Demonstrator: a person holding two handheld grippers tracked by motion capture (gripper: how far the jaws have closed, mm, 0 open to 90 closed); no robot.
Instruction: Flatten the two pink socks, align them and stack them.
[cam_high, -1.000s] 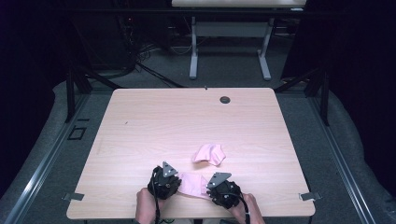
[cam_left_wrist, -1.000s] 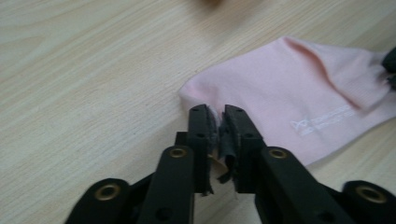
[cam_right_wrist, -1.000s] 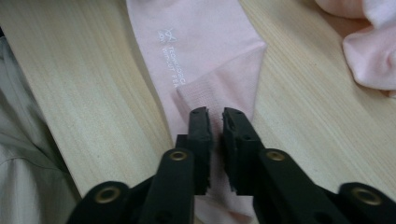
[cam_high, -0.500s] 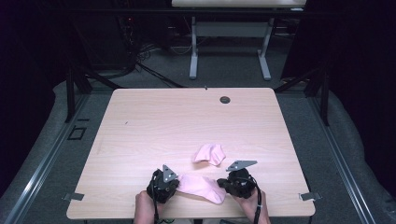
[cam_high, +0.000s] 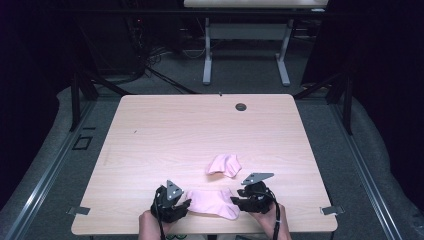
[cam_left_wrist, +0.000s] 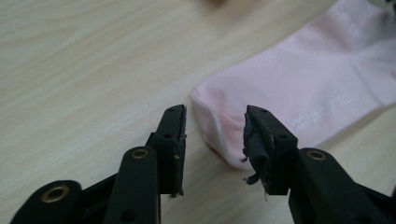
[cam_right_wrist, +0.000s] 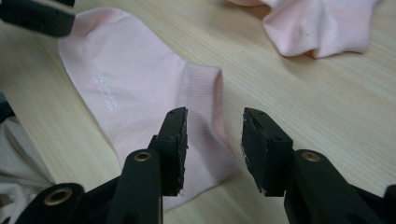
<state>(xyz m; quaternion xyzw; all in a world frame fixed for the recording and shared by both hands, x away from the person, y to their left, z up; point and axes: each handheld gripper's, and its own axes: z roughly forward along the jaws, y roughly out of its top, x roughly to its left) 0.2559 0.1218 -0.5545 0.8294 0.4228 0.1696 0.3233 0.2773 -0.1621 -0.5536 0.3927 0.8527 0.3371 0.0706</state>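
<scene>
Jaws freshly parted around sock (cam_high: 212, 201)

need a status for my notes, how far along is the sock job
Done: one pink sock lies flat near the table front edge. In hand: nothing; the left hand-held gripper and right hand-held gripper have just been opening, pads off it. Left: the crumpled sock behind lies untouched.
</scene>
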